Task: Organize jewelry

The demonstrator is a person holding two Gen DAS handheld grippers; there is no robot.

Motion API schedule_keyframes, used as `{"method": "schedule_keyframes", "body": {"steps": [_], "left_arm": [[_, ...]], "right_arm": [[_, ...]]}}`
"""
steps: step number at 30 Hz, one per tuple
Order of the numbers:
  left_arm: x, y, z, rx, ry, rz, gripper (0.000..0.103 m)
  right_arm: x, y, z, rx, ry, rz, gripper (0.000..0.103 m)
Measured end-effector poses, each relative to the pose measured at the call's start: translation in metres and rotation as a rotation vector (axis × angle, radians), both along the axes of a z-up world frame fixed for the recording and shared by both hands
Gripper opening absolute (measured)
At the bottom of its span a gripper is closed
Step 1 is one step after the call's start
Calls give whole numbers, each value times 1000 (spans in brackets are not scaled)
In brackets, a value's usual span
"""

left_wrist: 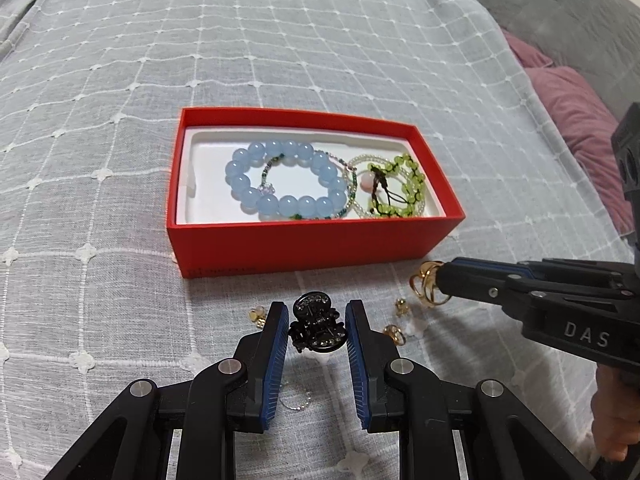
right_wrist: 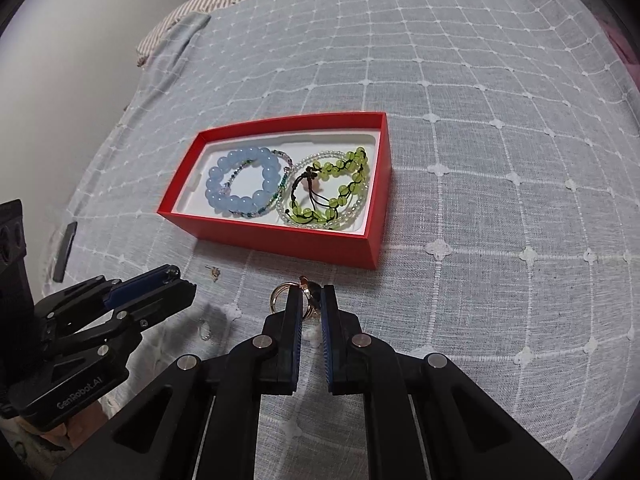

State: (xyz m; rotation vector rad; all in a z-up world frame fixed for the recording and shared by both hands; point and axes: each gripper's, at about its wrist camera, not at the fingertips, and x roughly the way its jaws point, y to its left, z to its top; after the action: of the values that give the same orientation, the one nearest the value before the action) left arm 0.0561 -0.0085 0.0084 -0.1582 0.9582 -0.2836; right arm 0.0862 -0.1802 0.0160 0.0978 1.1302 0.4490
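Note:
A red box (left_wrist: 304,244) with a white liner sits on the bed and holds a blue bead bracelet (left_wrist: 256,200), a green bead bracelet (left_wrist: 400,204) and thin beaded strands. In the right wrist view the box (right_wrist: 280,240) lies ahead. My left gripper (left_wrist: 317,310) is open around a black hair claw clip (left_wrist: 316,322) on the bedspread. My right gripper (right_wrist: 311,295) is shut on gold rings (right_wrist: 280,294), just in front of the box; the rings also show in the left wrist view (left_wrist: 426,284). Small gold earrings (left_wrist: 394,332) lie nearby.
A grey bedspread with a white grid (left_wrist: 280,40) covers the bed. A thin chain (left_wrist: 298,404) lies under my left gripper. Another small gold piece (left_wrist: 256,316) lies left of the clip. Pink pillows (left_wrist: 568,108) lie at the right; a white wall (right_wrist: 60,60) is at the left.

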Motion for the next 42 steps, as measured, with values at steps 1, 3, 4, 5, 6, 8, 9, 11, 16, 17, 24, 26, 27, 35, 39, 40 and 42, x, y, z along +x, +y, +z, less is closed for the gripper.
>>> {"method": "schedule_keyframes", "body": {"steps": [1, 3, 4, 5, 6, 8, 9, 11, 16, 17, 24, 26, 27, 35, 39, 40, 42], "left_arm": [[0, 1, 1, -4, -2, 3, 23], [1, 5, 3, -14, -7, 12, 23], [1, 6, 4, -19, -9, 17, 23], [2, 9, 5, -26, -11, 23, 23], [2, 12, 7, -34, -13, 30, 23], [4, 18, 9, -45, -16, 46, 23], [5, 21, 10, -50, -19, 56, 23], [7, 28, 13, -63, -24, 81, 23], [11, 40, 14, -91, -22, 118, 23], [11, 40, 14, -93, -24, 120, 23], [16, 46, 21, -146, -56, 135, 23], [20, 48, 22, -168, -67, 142, 23], [21, 49, 23, -175, -72, 143, 23], [30, 42, 27, -194, -94, 135, 23], [34, 31, 28, -181, -106, 116, 23], [34, 28, 28, -173, -111, 113, 23], [36, 23, 28, -155, -114, 104, 23]], "right_arm": [[0, -1, 1, 4, -1, -2, 9], [0, -2, 3, 12, -3, -5, 9], [-1, -3, 4, 16, -4, -6, 9], [-1, -4, 5, 21, -5, -7, 9], [-2, -5, 7, 26, -7, -8, 9], [-3, -5, 10, 34, -13, -4, 9], [-4, -5, 12, 39, -17, -2, 9], [-6, -4, 15, 46, -22, 1, 9], [-7, -6, 21, 61, -33, -2, 9], [-7, -7, 22, 63, -35, -5, 9], [-7, -8, 34, 95, -74, -12, 9], [-7, -7, 37, 105, -85, -13, 9], [-6, -7, 38, 108, -90, -13, 9], [-1, -9, 43, 136, -115, -39, 9], [3, -6, 45, 146, -127, -44, 9], [4, -6, 45, 148, -129, -46, 9], [7, -5, 46, 151, -135, -51, 9]]}}
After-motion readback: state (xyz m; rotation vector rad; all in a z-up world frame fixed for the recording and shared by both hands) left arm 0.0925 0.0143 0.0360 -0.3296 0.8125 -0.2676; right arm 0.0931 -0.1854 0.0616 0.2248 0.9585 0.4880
